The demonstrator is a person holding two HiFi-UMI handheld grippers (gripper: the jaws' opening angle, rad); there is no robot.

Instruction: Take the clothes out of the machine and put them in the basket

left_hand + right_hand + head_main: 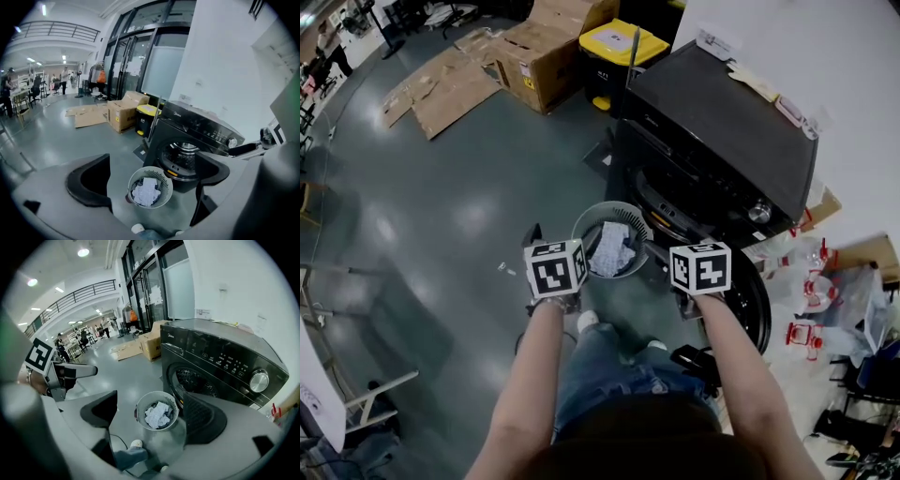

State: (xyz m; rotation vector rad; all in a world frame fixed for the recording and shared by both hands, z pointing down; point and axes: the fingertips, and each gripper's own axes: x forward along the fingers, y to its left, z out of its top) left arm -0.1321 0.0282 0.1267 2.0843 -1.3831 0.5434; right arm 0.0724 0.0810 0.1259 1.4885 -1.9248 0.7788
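Nearest, two hand-held claws: left gripper and right gripper, each with jaws spread wide and nothing clamped between them, held above the floor; at twelve o'clock, just ahead of the person's shoes, the round grey basket stands on the floor with pale crumpled clothes lying inside it. At one o'clock, close behind the basket, the black front-loading machine, its round opening uncovered; farther off, at eleven to twelve o'clock, a yellow-lidded bin, cardboard boxes and flattened cardboard.
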